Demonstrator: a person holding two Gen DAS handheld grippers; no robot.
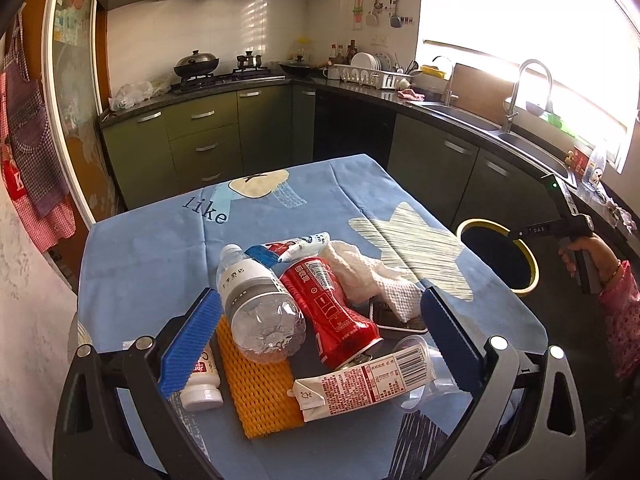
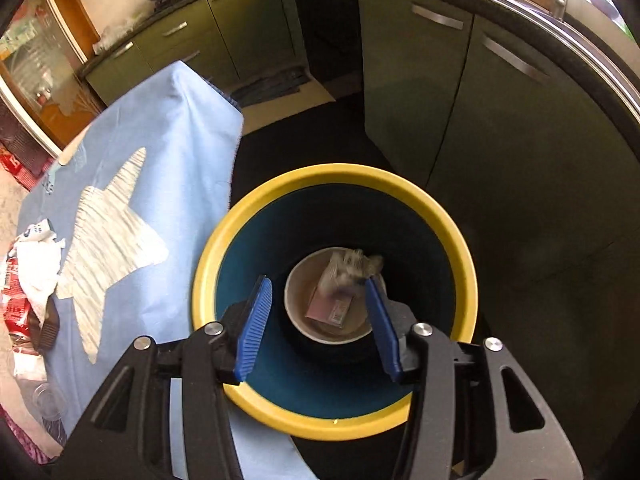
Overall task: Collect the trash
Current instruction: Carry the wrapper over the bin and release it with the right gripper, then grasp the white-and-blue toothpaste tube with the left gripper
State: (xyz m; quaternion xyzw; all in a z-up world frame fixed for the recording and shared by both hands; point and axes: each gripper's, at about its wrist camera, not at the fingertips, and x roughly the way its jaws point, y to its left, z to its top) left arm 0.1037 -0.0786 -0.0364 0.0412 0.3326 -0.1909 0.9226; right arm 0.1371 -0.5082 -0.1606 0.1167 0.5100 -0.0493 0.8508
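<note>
Right gripper [image 2: 320, 320] jaws apart over bin [image 2: 240, 216], scrap [image 2: 352, 268] dropping; left gripper [image 1: 320, 340] jaws apart, next clamp bottle [image 1: 260, 304].

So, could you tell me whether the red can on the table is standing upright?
No, the red can lies on its side on the blue tablecloth, leaning against the clear plastic bottle.

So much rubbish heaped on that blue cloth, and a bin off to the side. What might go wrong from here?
1. The clear plastic bottle and red can lie on their sides, leaning together; lifting one may send the other rolling off the table.
2. The bin stands below the table's edge, beside the hanging cloth; a poorly aimed drop from the right hand-held gripper could miss it.
</note>
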